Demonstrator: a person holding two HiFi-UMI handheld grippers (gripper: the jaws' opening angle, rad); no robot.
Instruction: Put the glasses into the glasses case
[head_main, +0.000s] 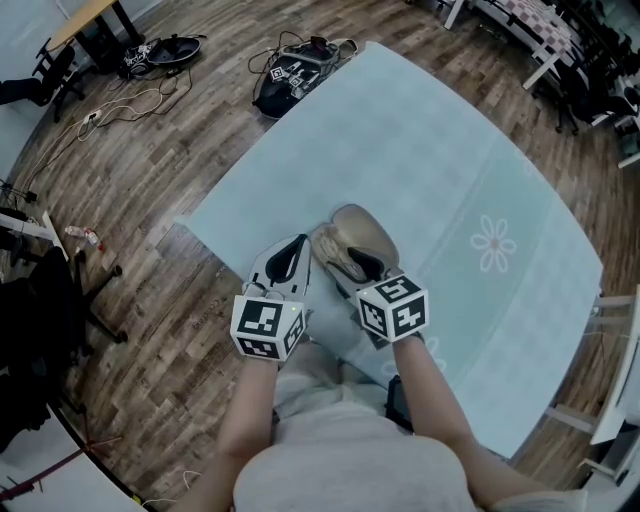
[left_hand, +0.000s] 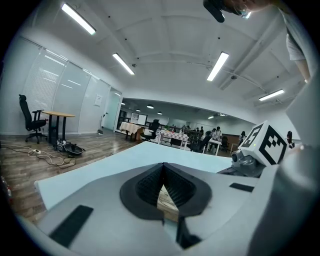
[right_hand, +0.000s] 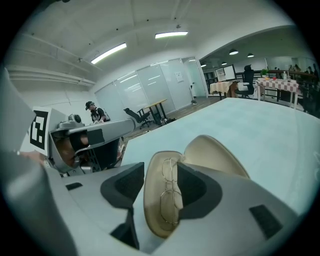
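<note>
A tan glasses case (head_main: 352, 238) lies open on the pale blue tablecloth (head_main: 450, 170). In the right gripper view its lid (right_hand: 216, 151) stands up behind the tray (right_hand: 151, 200). Thin wire-framed glasses (right_hand: 170, 197) lie folded inside the tray. My right gripper (right_hand: 162, 184) is open, its pads on either side of the tray and glasses, pressing on neither. My left gripper (head_main: 301, 250) sits at the case's left end. In the left gripper view its tips (left_hand: 162, 172) meet and tan case material fills the gap between the pads.
The case lies near the table's near-left edge (head_main: 215, 250). A flower print (head_main: 493, 243) marks the cloth to the right. On the wooden floor beyond the table are a black bag (head_main: 295, 70) and loose cables (head_main: 130, 100). White chairs (head_main: 620, 370) stand at the right.
</note>
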